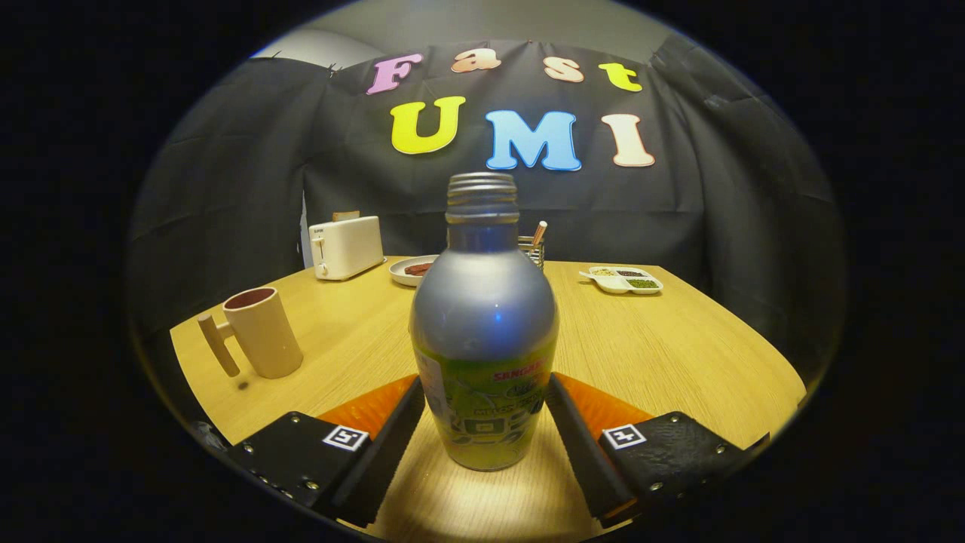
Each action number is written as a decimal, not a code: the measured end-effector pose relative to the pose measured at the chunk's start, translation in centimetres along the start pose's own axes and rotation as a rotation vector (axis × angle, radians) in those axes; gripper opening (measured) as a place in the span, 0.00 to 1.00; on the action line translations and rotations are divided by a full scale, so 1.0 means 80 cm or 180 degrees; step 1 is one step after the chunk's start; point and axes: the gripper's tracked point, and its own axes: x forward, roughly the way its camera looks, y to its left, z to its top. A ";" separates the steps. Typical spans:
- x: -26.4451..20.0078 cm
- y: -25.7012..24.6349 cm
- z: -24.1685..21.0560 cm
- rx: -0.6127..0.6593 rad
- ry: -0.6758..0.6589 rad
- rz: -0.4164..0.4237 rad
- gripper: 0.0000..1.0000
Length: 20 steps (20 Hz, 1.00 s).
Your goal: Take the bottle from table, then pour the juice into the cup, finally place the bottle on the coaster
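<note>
Gripper view: bottle [483,332] stands upright on the wooden table [663,354], right between the two fingers of the gripper [484,400]. Bottle has a silver upper body, green label on the lower half, threaded neck with no cap on. Fingers sit against both sides of the bottle at label height, left finger at its left flank, right finger at its right flank; they look closed onto it, contact seen on both sides. Bottle base still rests on the table, just ahead of the finger roots.

Cup [260,332], beige with a straight side handle sticking out to its left, stands upright on the table off to the left of the fingers, well apart from the bottle; dark inside at the rim, contents cannot tell.

Beyond the bottle, far side of the table: white toaster [347,246] at the left, a plate [411,270] with something dark red on it just beside the bottle's left shoulder, a wire holder [534,249] with a stick in it peeking out behind the bottle's right shoulder, a white divided tray [622,280] with small dark and green fillings further right
</note>
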 end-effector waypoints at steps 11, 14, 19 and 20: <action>0.004 0.006 0.004 -0.0286 0.0268 0.0007 0.71; 0.005 0.010 0.022 -0.0660 0.0295 -0.0016 0.71; 0.005 0.033 0.043 -0.1159 0.0308 0.0061 0.71; 0.006 0.037 0.048 -0.1242 0.0323 0.0064 0.71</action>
